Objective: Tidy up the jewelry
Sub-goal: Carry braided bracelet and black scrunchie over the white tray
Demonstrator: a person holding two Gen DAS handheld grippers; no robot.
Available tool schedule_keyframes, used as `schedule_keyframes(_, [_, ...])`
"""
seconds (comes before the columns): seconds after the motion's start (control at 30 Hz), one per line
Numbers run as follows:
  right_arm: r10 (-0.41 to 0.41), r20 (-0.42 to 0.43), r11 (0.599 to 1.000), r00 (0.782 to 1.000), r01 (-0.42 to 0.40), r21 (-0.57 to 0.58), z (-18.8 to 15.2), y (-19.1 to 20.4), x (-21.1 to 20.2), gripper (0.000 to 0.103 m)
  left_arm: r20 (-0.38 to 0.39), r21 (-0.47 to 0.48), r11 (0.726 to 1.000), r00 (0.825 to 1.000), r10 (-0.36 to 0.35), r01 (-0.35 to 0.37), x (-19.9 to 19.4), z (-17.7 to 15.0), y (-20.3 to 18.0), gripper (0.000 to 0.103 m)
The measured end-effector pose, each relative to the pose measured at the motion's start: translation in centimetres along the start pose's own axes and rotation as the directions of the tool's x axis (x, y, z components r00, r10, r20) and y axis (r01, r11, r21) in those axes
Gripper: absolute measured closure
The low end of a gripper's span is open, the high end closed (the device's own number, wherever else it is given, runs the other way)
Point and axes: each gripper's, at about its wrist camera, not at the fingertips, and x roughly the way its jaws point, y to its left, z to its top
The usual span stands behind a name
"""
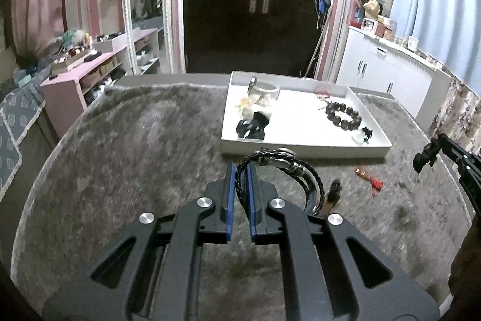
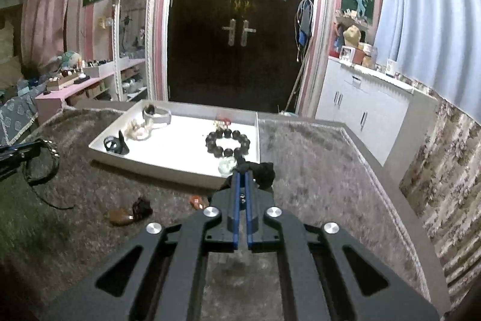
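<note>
**Both grippers lifted over the rug, each pinching a piece**

The left wrist view shows the left gripper [image 1: 240,170] clamped on a black braided bracelet [image 1: 279,167] just short of the white tray [image 1: 300,148]. Only the right wrist view shows the right gripper [image 2: 242,173] closed tight on a small dark item [image 2: 264,170], possibly a cord; it is blurred. Both tilt downward above the grey rug [image 2: 315,170], with a dark bead bracelet [image 2: 228,142] lying in the tray.
</note>
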Motion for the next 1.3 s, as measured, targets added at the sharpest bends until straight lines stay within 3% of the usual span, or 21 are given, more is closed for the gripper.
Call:
schedule_keyframes(0.5, [0.059,0.078,0.997,0.995,-0.055,-0.061,4.8,2.2,2.2,0.101,0.079,0.049,0.999,0.997,0.009,-0.013,3.1,6.0,-4.4,0.098])
schedule_keyframes(0.77, [0.183,0.038,0.983,0.982,-0.182,-0.023,6.0,3.8,6.5,0.101,0.054,0.104,0.994,0.998,0.029,-0.034,7.2,7.6,-5.6,0.098])
schedule_keyframes(1.3, [0.277,-0.069,0.96,0.958,-0.274,0.054,5.4,5.7,14.2,0.101,-0.079,0.117,0.993,0.996,0.03,-0.021,16.2,6.8,-6.7,0.098])
